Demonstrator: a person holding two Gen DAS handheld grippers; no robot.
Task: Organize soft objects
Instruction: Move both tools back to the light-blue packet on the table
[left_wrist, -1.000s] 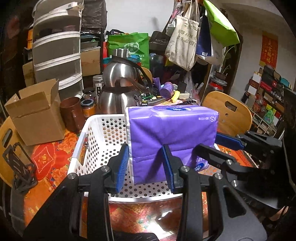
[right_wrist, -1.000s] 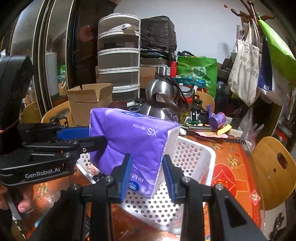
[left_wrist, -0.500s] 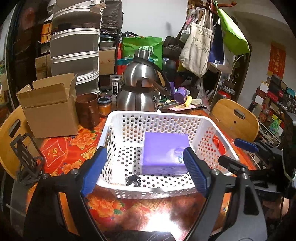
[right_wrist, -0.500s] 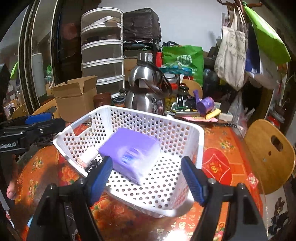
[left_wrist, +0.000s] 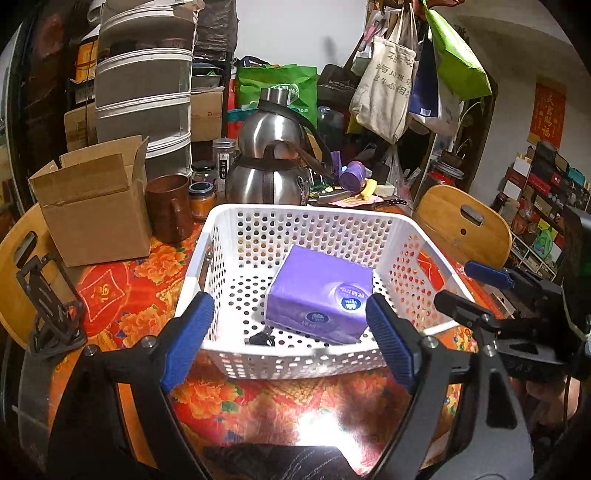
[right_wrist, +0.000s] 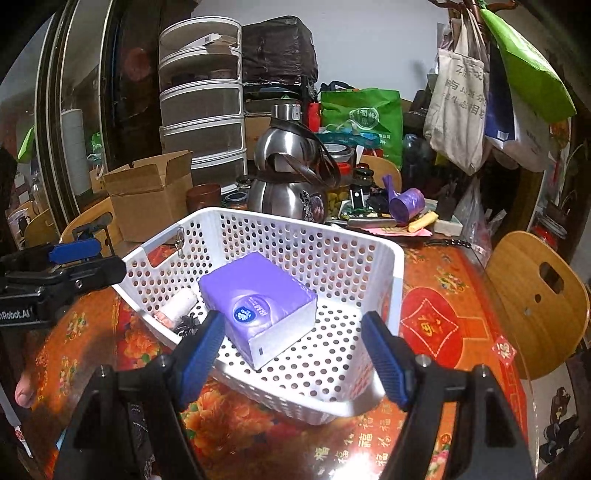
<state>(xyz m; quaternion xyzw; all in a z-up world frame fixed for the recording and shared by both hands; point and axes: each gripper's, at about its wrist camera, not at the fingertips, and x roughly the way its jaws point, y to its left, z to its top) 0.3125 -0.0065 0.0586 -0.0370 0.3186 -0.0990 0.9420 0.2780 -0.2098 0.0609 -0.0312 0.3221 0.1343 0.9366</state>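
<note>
**A:** Cluttered, that table. What sits on the red flowered cloth, from the left?

**B:** At the far left edge, a black folding stand, with a wooden chair back behind it. Next, an open cardboard box, then a brown mug and 2 small jars just beside it. Behind them rises a stack of grey drawers.

**A:** And in the middle?

**B:** A steel kettle stands right behind the white perforated basket. The purple tissue pack lies flat inside the basket, toward its right half, with a small black clip near its front left corner. From the right wrist camera, a small white roll also lies by the basket's left wall.

**A:** Anything hemming the basket in?

**B:** The kettle at the back and the box to the left; to the right, another wooden chair, with tote bags hanging above.

**A:** The claws?

**B:** The left gripper is spread wide at the basket's near rim, with nothing between its blue pads. The right gripper is likewise spread and empty, clear of the pack.
</note>
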